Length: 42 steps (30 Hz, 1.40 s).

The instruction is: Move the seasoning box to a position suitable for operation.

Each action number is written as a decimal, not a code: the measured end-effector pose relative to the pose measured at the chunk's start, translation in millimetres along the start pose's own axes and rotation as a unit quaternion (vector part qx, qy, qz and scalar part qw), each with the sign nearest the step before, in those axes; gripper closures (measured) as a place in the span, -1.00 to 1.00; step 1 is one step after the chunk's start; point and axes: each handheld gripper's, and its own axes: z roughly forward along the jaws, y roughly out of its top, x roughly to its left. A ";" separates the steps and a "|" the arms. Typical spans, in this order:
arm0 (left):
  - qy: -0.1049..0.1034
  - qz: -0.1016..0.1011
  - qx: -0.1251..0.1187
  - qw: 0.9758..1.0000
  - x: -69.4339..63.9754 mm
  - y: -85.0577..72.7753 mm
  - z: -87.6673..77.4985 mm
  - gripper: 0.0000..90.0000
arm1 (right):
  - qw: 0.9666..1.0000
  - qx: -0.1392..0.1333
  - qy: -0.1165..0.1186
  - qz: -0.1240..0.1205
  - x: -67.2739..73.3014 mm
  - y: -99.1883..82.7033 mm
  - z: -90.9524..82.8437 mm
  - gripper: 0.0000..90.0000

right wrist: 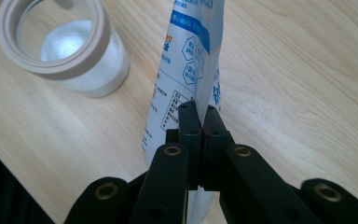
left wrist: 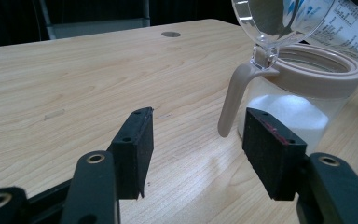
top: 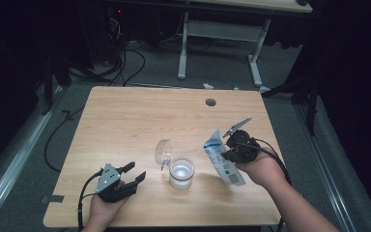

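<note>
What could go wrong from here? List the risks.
1. The right gripper pinches only a thin fold of the pouch, which could slip or sag.
2. The jar, lid flipped open and white powder inside, stands unheld; the left gripper sits open beside it, so a nudge might tip it.

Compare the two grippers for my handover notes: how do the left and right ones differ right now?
The left gripper has its jaws spread apart and holds nothing; the right gripper is clamped shut on a white and blue printed pouch. The left one lies low near the table's front edge, left of the clear lidded jar with white powder; the right one holds the pouch right of the jar. Both are black, hand-held and cabled.
</note>
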 end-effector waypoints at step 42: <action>0.043 -0.008 0.022 0.999 27.8 -0.7 -12.8 -0.03 | 0.991 -0.105 -0.059 0.066 -44.8 -27.3 4.3 0.99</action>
